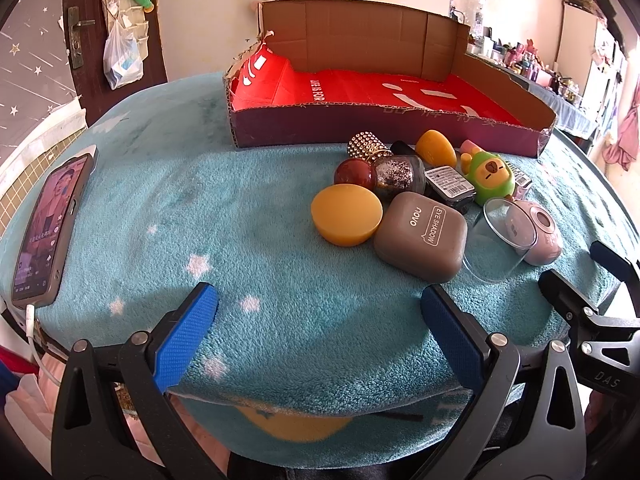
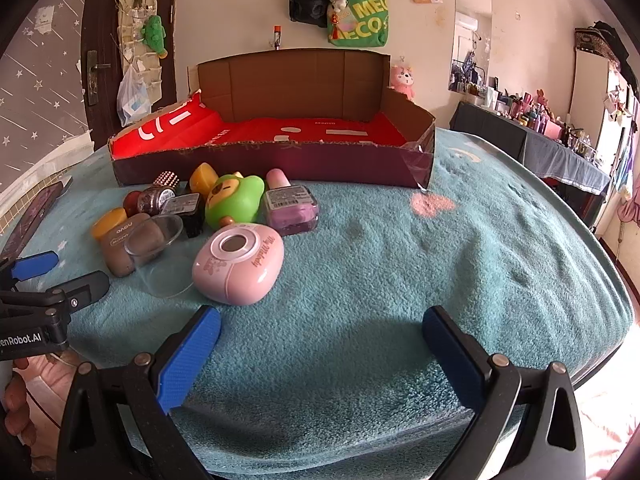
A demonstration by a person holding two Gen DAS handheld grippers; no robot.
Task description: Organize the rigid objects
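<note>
Left wrist view: the left gripper (image 1: 320,320) and right gripper (image 2: 320,344) are held apart and empty above the blue blanket (image 1: 240,208). The clutter sits just before the empty cardboard tray (image 1: 400,128). The clear plastic cup (image 1: 500,240) (lying sideways) could be rolled away or crushed; the touching eyeshadow case (image 1: 420,236) could be nudged.

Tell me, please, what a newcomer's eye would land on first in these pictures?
Probably the red-lined cardboard box, open and empty at the back of the teal blanket. Next, the cluster of small items in front of it, led by the green toy and pink case.
</note>
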